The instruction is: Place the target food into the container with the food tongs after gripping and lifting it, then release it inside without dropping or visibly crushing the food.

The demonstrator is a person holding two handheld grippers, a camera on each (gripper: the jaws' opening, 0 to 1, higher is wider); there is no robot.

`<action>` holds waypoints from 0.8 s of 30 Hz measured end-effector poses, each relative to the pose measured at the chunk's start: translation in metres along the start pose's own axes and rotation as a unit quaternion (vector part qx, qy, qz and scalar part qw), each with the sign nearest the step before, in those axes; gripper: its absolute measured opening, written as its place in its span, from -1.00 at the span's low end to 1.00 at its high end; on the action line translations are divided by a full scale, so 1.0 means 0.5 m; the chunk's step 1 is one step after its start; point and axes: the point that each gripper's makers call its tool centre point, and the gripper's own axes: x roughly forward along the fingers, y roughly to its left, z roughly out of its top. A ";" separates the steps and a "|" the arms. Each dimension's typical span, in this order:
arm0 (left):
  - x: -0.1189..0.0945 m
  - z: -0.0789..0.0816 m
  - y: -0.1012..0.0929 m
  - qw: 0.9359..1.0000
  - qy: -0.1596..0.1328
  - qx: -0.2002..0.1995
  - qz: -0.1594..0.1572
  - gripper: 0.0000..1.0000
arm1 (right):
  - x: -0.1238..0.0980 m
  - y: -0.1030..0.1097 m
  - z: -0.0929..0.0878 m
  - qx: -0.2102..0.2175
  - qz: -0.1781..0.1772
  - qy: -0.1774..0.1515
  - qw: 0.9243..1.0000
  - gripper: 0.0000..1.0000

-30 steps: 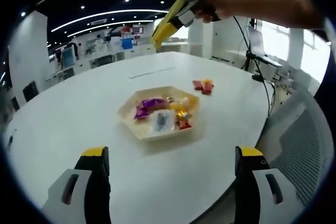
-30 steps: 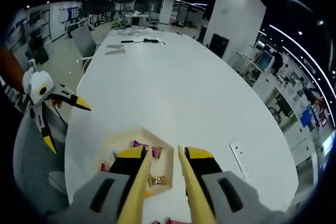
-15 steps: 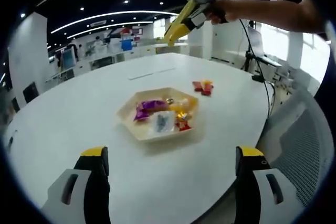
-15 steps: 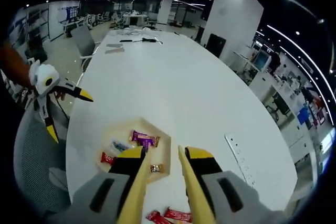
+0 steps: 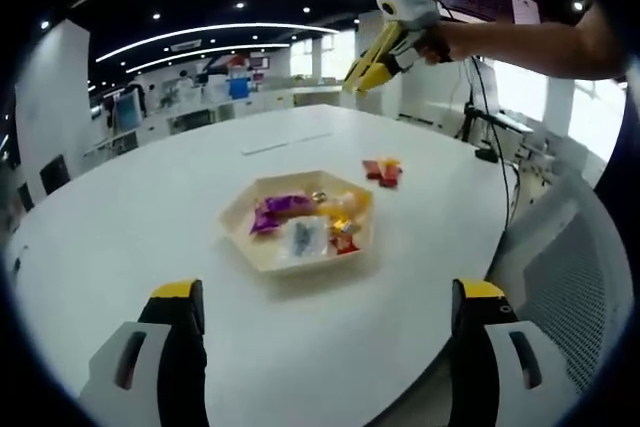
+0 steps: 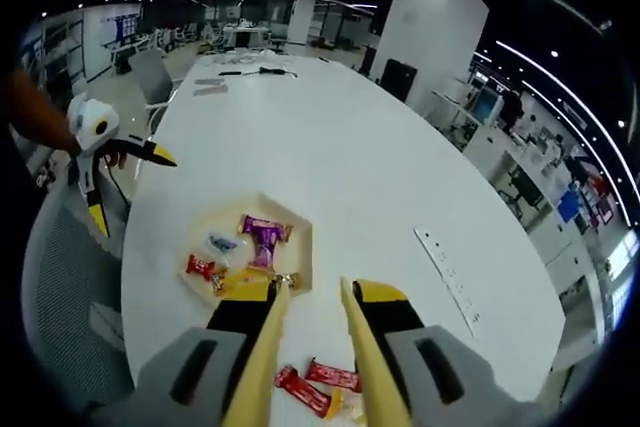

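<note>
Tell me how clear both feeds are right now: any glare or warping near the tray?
Left gripper view: the hexagonal tray is sharp with soft shadow, bright windows wash out the right side. Right gripper view: fisheye bends the table edges; red wrappers readable between the tool tongs.

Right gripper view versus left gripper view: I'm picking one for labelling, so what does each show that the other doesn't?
Right gripper view alone: yellow tongs between its jaws, and a grey strip on the table. Left gripper view alone: a laptop on a stand beyond the table. Both share the white table, the hexagonal tray of wrapped snacks and the red packets beside it.
</note>
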 end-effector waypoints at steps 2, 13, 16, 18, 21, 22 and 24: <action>-0.001 0.002 -0.002 1.000 -0.003 -0.003 -0.003 0.99 | -0.006 -0.002 -0.013 -0.003 -0.002 0.002 1.000 -0.42; -0.003 0.010 -0.002 1.000 -0.013 -0.001 -0.003 0.99 | -0.034 0.008 -0.070 -0.018 0.023 -0.010 1.000 -0.42; -0.002 0.009 0.000 1.000 -0.013 -0.002 -0.002 0.99 | -0.042 0.004 -0.091 -0.012 0.020 -0.005 1.000 -0.42; -0.002 0.009 0.000 1.000 -0.012 -0.003 -0.002 0.99 | -0.051 0.000 -0.101 -0.004 0.018 -0.005 1.000 -0.42; -0.002 0.009 0.000 1.000 -0.012 -0.001 -0.002 0.99 | -0.061 -0.011 -0.120 -0.009 0.010 0.001 1.000 -0.42; -0.002 0.009 -0.001 1.000 -0.012 -0.001 -0.002 0.99 | -0.065 -0.015 -0.128 -0.002 0.009 0.003 1.000 -0.42; -0.002 0.010 0.001 1.000 -0.013 -0.003 -0.001 0.99 | -0.071 -0.019 -0.136 0.001 0.006 0.003 1.000 -0.43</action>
